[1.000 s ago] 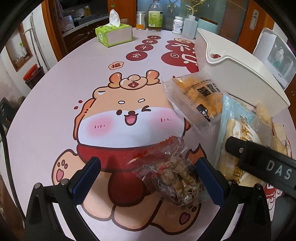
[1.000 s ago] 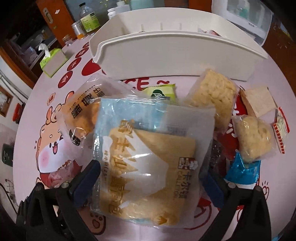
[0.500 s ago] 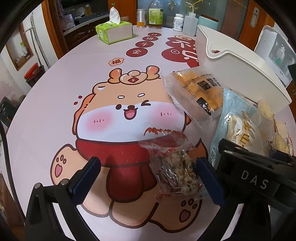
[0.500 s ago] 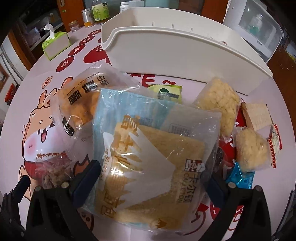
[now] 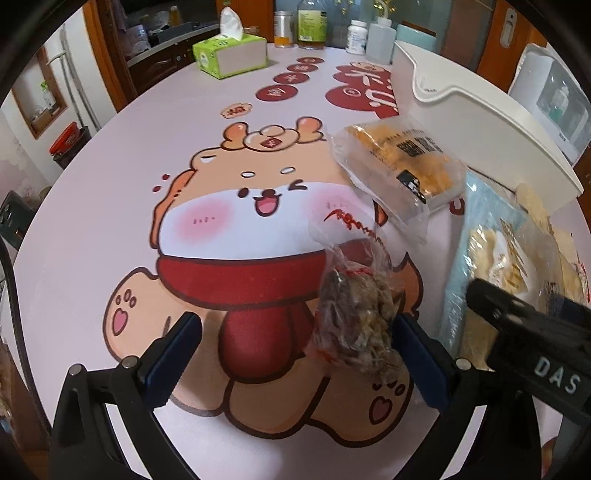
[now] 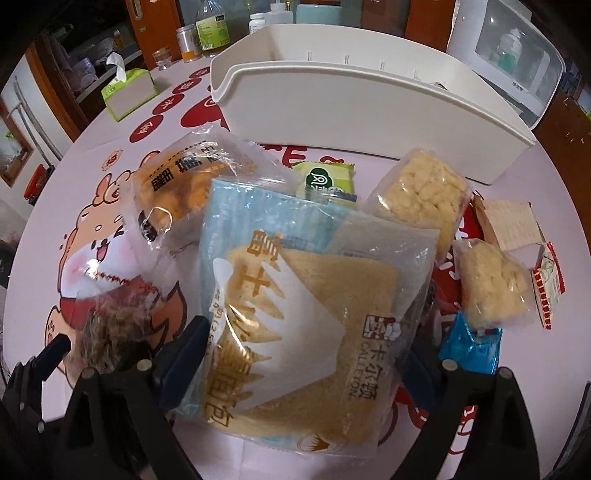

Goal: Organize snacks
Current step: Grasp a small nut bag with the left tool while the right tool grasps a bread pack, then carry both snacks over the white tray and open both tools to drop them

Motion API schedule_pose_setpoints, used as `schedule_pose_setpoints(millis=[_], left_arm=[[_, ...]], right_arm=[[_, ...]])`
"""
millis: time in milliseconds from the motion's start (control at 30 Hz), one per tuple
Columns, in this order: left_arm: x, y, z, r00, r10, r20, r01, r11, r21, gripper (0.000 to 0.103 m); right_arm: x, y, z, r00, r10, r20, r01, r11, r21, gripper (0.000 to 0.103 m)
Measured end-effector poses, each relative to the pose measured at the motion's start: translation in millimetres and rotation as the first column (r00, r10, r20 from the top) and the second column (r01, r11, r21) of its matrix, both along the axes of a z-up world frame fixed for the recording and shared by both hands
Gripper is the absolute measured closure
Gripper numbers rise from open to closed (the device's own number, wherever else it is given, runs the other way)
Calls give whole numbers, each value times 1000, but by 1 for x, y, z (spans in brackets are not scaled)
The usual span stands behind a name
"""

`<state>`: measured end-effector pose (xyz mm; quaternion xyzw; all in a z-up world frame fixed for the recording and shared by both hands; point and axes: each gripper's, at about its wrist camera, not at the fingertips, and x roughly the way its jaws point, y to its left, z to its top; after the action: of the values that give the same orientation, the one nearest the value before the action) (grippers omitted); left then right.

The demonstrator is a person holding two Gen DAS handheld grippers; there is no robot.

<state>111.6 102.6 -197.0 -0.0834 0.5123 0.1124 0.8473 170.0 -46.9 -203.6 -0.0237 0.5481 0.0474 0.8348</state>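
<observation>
My right gripper (image 6: 301, 363) points down over a large blue bread packet (image 6: 303, 295) that lies on the table between its jaws. The jaws are closing; the left fingertip (image 6: 184, 350) stands at the packet's film edge, and the right one is hidden behind it. My left gripper (image 5: 297, 354) is open wide above the table. A small clear bag of brown snack (image 5: 354, 317) lies just inside its right finger (image 5: 417, 354), with a wide gap to the left finger. The white bin (image 6: 369, 110) stands behind the snacks.
An orange pastry packet (image 6: 177, 188), a green packet (image 6: 325, 181), two rice-cracker packets (image 6: 421, 192), a blue foil sweet (image 6: 469, 343) and a brown paper packet (image 6: 509, 225) lie around the bread. A tissue box (image 5: 229, 55) and bottles (image 5: 312, 22) stand at the far edge.
The right jaws have narrowed around the bread packet. The small brown bag has turned lengthwise and now lies against the left gripper's right finger. The left gripper stays open.
</observation>
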Motion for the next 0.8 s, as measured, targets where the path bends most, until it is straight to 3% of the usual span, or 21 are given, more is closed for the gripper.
schedule_pose_setpoints(millis=[267, 400, 633, 800], left_arm=[[-4, -2, 2, 1000, -12, 9, 12, 1000, -21, 27], [-5, -8, 7, 999, -35, 21, 35, 999, -20, 61], [-10, -13, 12, 998, -52, 40, 51, 999, 5, 64], [-15, -14, 25, 995, -66, 78, 66, 998, 6, 68]], right_arm=[[-10, -6, 8, 999, 20, 36, -21, 1000, 8, 24], [-11, -10, 9, 999, 23, 40, -24, 999, 22, 27], [-14, -20, 11, 999, 23, 40, -26, 997, 73, 31], [-24, -41, 24, 998, 12, 62, -24, 981, 194, 32]])
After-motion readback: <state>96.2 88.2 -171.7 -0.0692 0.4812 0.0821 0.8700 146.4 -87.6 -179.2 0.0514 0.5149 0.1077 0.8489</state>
